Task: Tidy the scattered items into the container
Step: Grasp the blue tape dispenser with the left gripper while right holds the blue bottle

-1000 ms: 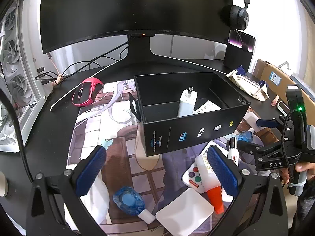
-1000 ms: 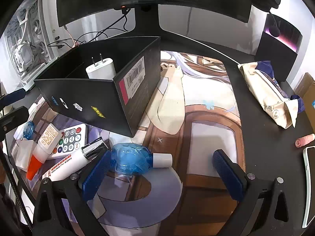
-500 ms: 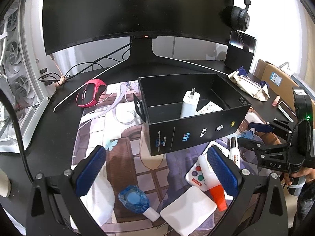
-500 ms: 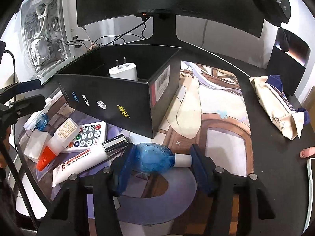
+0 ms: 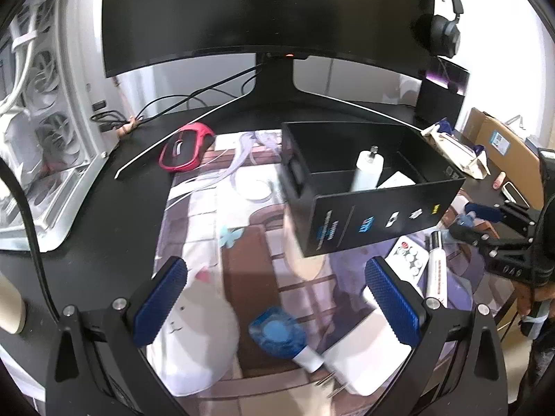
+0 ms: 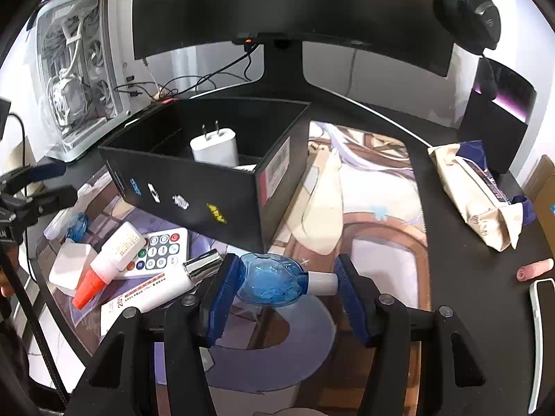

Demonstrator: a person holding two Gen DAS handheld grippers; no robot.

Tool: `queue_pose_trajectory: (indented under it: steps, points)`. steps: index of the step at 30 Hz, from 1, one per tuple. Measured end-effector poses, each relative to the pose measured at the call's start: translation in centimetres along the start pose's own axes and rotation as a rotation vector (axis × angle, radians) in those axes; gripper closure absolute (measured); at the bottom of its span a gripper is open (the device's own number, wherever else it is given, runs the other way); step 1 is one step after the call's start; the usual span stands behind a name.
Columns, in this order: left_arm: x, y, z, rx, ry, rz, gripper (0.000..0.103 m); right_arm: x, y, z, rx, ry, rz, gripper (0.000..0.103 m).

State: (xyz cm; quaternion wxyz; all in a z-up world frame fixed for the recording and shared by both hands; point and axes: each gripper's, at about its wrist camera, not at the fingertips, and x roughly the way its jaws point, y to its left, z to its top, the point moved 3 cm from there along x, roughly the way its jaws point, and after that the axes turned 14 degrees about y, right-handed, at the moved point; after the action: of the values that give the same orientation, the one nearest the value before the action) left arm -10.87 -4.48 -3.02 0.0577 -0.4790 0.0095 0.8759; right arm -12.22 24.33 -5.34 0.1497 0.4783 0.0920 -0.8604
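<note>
The left wrist view is motion-blurred. The right gripper [image 6: 284, 286] clasps a clear blue bottle [image 6: 269, 280] (white cap), lying on the mat before the black box [image 6: 194, 187]. The left gripper [image 5: 274, 300] gapes wide, its 2 fingers holding nothing.

We see a translucent blue bottle [image 6: 269, 280] with white cap, a black box [image 6: 194, 187], perhaps orange-tipped glue [image 6: 107, 263] at nine o'clock.

left gripper [image 5: 275, 296] spread wide; right gripper [image 6: 286, 286] narrowed.
</note>
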Motion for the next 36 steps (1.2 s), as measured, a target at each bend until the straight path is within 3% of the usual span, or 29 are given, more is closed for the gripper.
queue_pose_trajectory:
  steps: [7,36]
  points:
    - [-0.5,2.4,-0.6,-0.048,0.003,0.019,0.000,-0.9,-0.3,0.1,0.007,-0.021,-0.001,0.047]
    - [2.8,1.9,-2.5,-0.006,0.068,0.060,0.000,-1.3,0.0,0.0,-0.007,-0.031,0.002,0.047]
